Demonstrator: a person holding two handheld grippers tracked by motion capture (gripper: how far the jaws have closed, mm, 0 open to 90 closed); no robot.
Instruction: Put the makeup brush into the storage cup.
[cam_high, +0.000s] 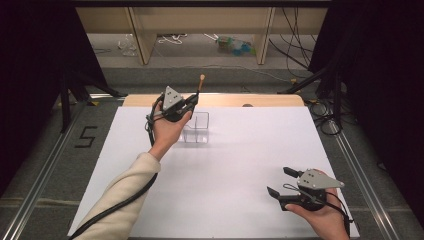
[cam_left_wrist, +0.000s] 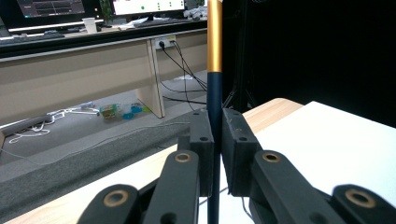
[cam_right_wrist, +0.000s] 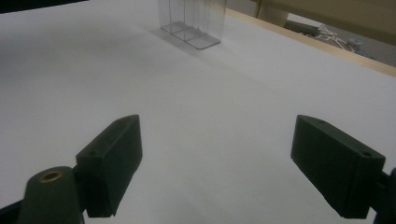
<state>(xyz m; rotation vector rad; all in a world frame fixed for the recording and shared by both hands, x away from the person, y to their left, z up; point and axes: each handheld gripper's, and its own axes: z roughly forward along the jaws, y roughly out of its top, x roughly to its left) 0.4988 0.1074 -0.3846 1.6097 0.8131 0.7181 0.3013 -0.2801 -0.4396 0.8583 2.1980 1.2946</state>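
Left gripper (cam_high: 192, 102) up at eleven o'clock on the white table (cam_high: 240, 165), jaws clamped on a slim brush-like stick (cam_left_wrist: 214, 70), navy shaft, gold band, tip maybe bristled, just above the clear box (cam_high: 196, 129), right gripper (cam_high: 282, 182) at five o'clock, jaws wide, holding nothing.

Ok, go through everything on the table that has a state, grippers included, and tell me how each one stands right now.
Left gripper: shut on the brush, raised above the organizer.
Brush: upright, clamped by its dark handle, gold band above the jaws.
Clear organizer: upright on the white table, compartments look empty.
Right gripper: open, nothing between the jaws, low over the table.
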